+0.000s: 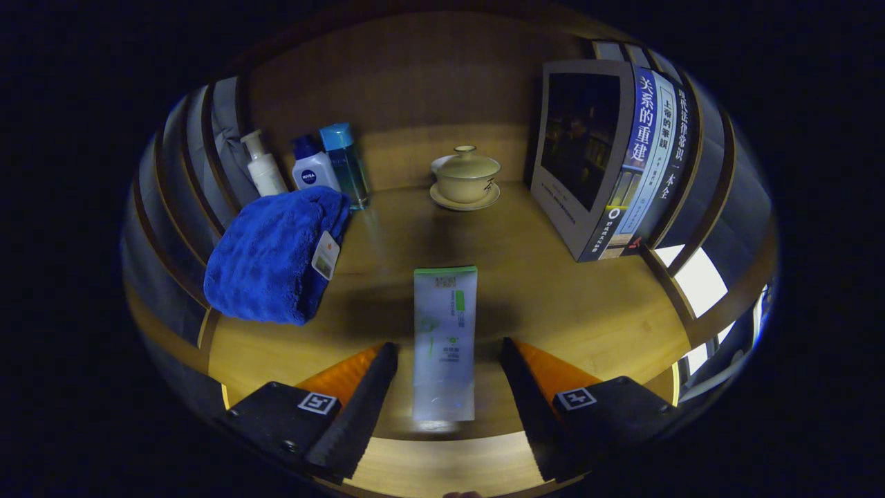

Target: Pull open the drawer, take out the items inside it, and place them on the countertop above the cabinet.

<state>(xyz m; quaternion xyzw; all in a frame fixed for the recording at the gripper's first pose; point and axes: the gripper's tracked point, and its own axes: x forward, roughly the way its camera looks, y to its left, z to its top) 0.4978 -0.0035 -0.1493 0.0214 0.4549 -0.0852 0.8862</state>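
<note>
A white tube with a green end lies flat on the wooden countertop, pointing away from me. My gripper stands open with the tube's near half between its two fingers; gaps show on both sides, so neither finger presses on it. The tube's near end reaches almost to the countertop's front edge.
A folded blue towel lies left of the tube. Behind it stand a pump bottle, a white-and-blue bottle and a teal bottle. A lidded cream cup on a saucer sits at the back. Upright books stand on the right.
</note>
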